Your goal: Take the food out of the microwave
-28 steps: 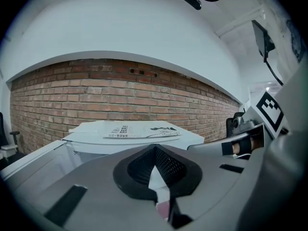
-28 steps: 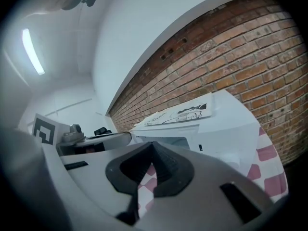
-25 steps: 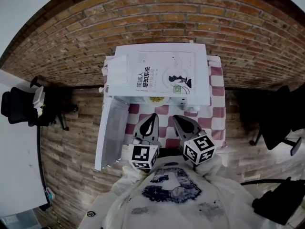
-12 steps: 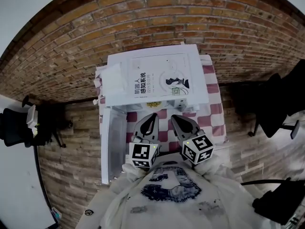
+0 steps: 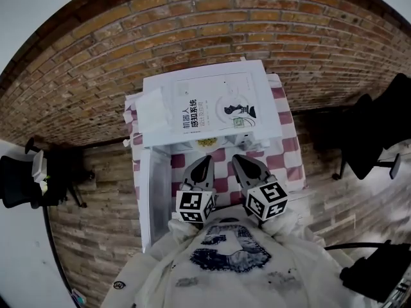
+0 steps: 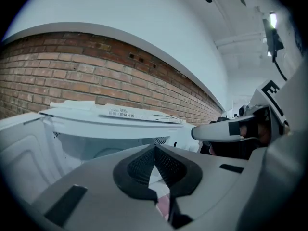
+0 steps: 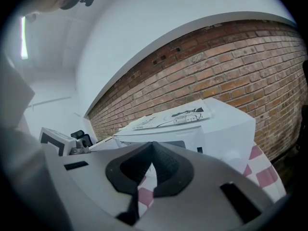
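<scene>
A white microwave [image 5: 212, 111] stands on a red-and-white checked table [image 5: 289, 153], its door [image 5: 149, 197] swung open to the left. A bit of yellowish food [image 5: 207, 142] shows just inside the opening, under the top edge. My left gripper [image 5: 206, 158] and right gripper [image 5: 238, 159] hover side by side in front of the opening, both shut with nothing between the fingers. In the left gripper view the shut left gripper [image 6: 155, 149] points at the white cavity [image 6: 91, 146]. In the right gripper view the right gripper [image 7: 153, 146] faces the microwave's front [image 7: 192, 138].
A printed book or poster [image 5: 212, 104] lies on top of the microwave. A brick wall [image 5: 192, 37] rises behind the table. Black office chairs stand at the left [image 5: 26, 181] and right [image 5: 372, 133]. The floor is brick-patterned.
The head view has shifted, so the open door looks more edge-on and the microwave sits a little lower in the picture. Both grippers stay shut, side by side in front of the opening.
</scene>
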`<action>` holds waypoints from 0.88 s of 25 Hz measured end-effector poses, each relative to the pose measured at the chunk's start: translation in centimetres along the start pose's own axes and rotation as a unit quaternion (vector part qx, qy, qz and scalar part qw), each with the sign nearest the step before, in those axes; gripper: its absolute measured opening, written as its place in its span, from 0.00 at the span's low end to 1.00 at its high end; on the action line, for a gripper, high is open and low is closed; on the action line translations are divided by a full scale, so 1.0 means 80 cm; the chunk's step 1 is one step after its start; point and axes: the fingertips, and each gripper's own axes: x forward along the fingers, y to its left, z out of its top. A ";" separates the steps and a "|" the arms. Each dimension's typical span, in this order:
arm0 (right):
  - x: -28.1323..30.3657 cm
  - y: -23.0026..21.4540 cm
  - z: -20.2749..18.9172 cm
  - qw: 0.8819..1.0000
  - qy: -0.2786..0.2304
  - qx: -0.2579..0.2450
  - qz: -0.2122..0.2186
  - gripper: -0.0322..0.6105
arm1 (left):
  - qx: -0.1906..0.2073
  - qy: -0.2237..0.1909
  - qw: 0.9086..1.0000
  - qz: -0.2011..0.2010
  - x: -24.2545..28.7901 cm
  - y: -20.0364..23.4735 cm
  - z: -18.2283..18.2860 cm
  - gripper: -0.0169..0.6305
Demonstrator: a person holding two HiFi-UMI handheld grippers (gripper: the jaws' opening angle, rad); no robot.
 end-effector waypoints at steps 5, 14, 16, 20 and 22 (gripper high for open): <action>-0.003 -0.004 0.002 1.000 -0.002 -0.002 -0.013 0.07 | -0.010 0.013 1.000 -0.005 0.008 0.007 -0.019 0.04; -0.003 -0.011 0.001 1.000 0.003 -0.005 -0.022 0.07 | -0.024 0.024 0.999 -0.030 0.024 -0.003 -0.039 0.08; -0.003 -0.012 0.000 1.000 0.005 -0.005 -0.023 0.07 | -0.032 0.025 0.999 -0.035 0.028 -0.005 -0.043 0.12; -0.003 -0.013 -0.001 1.000 0.007 -0.006 -0.023 0.07 | -0.061 0.030 0.997 -0.045 0.035 -0.005 -0.052 0.21; -0.003 -0.013 -0.001 1.000 0.008 -0.006 -0.024 0.07 | -0.089 0.037 0.994 -0.049 0.040 -0.003 -0.058 0.28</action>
